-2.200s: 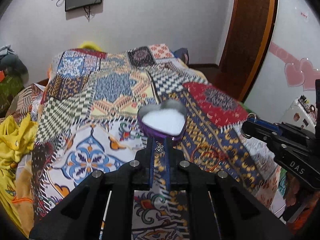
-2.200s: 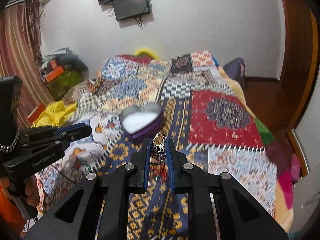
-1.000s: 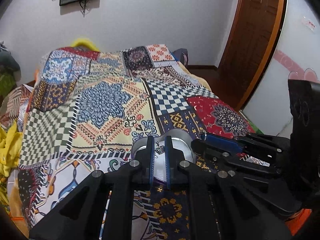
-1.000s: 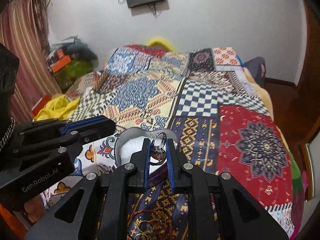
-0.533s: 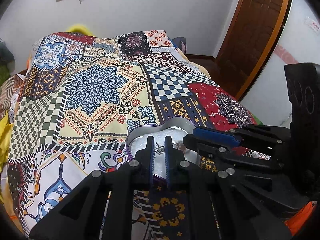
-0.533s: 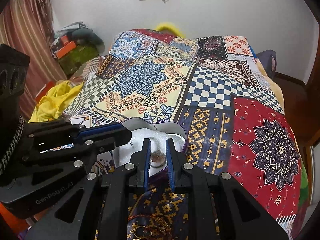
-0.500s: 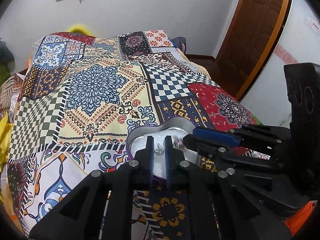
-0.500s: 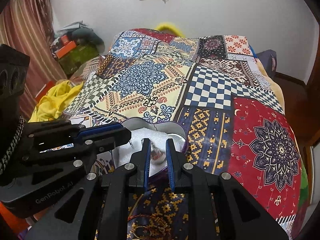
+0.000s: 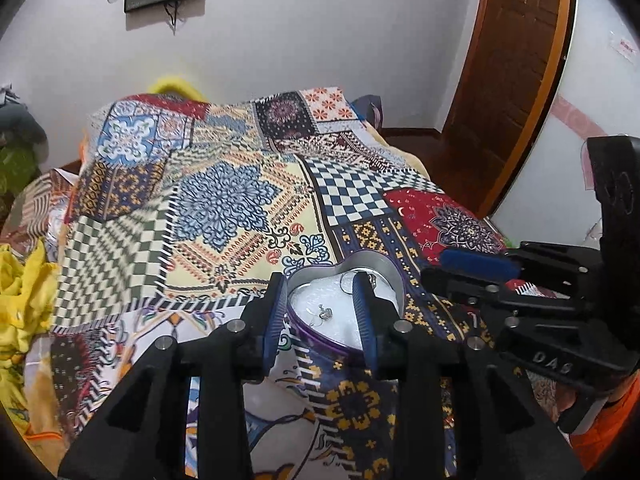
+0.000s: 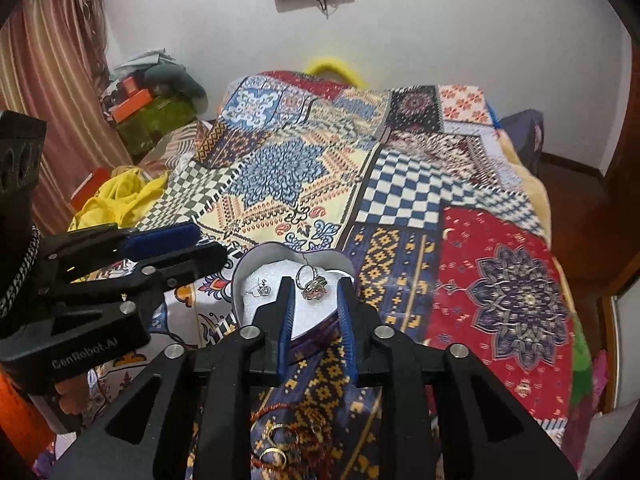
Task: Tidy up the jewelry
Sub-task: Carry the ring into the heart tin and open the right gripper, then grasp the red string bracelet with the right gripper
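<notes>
Both tongs, left (image 9: pixel 320 294) and right (image 10: pixel 314 300), have just opened, dropping earring (image 9: pixel 325 313) and ring (image 10: pixel 311 282) into heart box (image 10: pixel 256 258).

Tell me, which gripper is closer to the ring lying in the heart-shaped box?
Right. The right gripper frames the ring between its open fingers; the left gripper sits over the small earring, beside it.
</notes>
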The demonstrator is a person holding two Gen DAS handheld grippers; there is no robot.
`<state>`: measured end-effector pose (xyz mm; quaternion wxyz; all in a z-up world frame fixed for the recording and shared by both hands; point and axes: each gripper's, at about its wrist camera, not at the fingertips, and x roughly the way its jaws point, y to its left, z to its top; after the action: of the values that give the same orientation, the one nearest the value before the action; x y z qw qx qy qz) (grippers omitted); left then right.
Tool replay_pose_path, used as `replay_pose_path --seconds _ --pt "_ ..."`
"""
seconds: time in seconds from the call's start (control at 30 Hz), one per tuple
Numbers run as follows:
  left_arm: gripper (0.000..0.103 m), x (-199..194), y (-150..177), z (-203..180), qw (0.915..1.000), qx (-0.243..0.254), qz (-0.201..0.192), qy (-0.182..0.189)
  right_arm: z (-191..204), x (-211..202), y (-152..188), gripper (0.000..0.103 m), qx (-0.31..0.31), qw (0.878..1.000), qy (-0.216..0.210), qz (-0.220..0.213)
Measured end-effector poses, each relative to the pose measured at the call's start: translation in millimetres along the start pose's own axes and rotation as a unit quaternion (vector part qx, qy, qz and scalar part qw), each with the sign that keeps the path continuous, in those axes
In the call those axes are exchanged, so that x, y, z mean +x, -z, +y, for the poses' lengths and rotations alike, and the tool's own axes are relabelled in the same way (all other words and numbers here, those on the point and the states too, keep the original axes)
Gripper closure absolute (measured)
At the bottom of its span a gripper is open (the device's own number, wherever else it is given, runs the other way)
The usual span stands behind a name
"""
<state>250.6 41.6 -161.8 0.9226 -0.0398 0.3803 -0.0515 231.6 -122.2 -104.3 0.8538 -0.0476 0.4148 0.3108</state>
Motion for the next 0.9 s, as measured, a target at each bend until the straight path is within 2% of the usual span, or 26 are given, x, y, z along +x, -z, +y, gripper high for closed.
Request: replay_pose_path --seconds 0.17,0.23,0.4,0.63,0.9 --pt "0.053 -27.7 1.6 -7.7 0.9993 0.015 -0.025 -0.024 3.9 -25.9 1.1 0.076 -0.003 1.000 0.014 -0.024" --pt "0.050 -35.4 3.5 -11.6 0.9990 0.020 -0.027 -0.029 5.4 -36.5 3.1 0.074 -0.003 0.999 0.021 -0.034" --pt "0.048 -46.1 12.3 -19.7 0.9994 0.021 -0.018 -0.021 6.3 -56.2 14.2 0.066 -0.007 0.997 0.052 -0.049" --pt "0.048 -42.2 32.8 -26.8 0.9994 0.027 0.013 -0.019 -0.8 -67.7 32.4 0.065 0.004 0.996 0.074 -0.045" --pt "0.048 -25.9 63.3 -28.1 0.9981 0.014 0.058 -0.011 -16.0 -66.8 58.3 0.065 0.028 0.996 0.079 -0.025"
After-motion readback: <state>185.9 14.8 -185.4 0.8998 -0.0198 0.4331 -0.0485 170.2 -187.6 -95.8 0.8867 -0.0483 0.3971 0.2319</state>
